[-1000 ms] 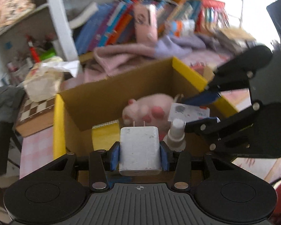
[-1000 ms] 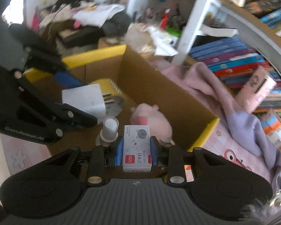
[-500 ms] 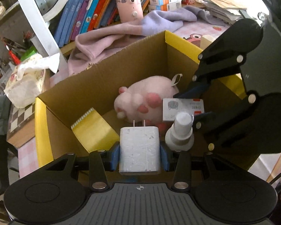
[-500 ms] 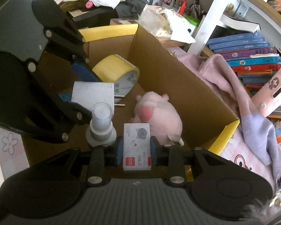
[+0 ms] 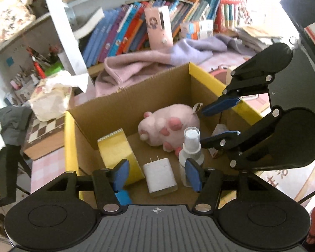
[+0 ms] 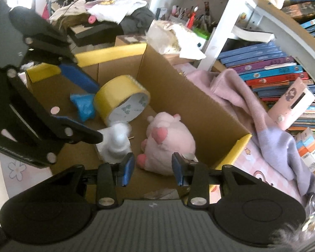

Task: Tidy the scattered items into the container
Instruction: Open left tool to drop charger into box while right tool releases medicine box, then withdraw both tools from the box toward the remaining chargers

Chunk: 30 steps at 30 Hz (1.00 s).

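Both tongs hang released over the cardboard box, jaws just opened; the white charger lies inside, below the left gripper, long axis along its fingers, the right gripper empty alongside

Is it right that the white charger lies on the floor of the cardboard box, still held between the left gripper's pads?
Not quite. The charger lies in the box, but the left gripper has just opened; its pads stand clear of it, as the left wrist view shows.
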{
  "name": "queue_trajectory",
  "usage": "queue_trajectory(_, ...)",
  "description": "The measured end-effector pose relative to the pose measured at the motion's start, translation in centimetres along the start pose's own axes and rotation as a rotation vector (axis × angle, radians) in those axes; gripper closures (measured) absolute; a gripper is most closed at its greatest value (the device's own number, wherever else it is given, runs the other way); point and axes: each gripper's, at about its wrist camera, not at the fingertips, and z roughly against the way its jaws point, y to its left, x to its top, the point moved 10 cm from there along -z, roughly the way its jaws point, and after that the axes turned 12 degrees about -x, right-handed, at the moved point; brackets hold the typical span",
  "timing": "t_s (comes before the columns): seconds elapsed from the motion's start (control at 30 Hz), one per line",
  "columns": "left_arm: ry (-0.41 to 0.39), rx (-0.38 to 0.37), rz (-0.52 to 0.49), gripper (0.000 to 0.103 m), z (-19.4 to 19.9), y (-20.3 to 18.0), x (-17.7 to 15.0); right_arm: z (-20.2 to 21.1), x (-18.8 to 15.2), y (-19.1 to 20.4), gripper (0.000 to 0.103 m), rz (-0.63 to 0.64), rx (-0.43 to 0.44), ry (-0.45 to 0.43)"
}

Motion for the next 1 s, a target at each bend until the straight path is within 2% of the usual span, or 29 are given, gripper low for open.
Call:
queue_trajectory(0.13,-0.063,0.044,0.03,0.043,2.4,-0.2,-0.1,1.9,0.0,-0.5,0.064,-0.036,-0.051,-0.027)
queue_trajectory(0.37,-0.174,0.096,0.098,0.042,7.5,-1.3,-1.1,6.6,-0.7,-1.1,0.062,-0.171,-0.125,-0.098)
queue_trajectory(0.6,-0.27,0.143,0.158,0.037,12.3,-3.1,-3.0,12.4,-2.1,-1.3,0.062,-0.316,-0.176,-0.161)
queue_trajectory(0.8,-0.308,0.151,0.196,0.035,14.9,-5.1,-5.0,16.8,-4.2,-1.0,0.062,-0.424,-0.217,-0.185)
queue_trajectory(1.0,-0.299,0.133,0.221,0.034,15.7,-7.3,-7.6,19.9,-7.0,0.4,0.062,-0.468,-0.239,-0.175)
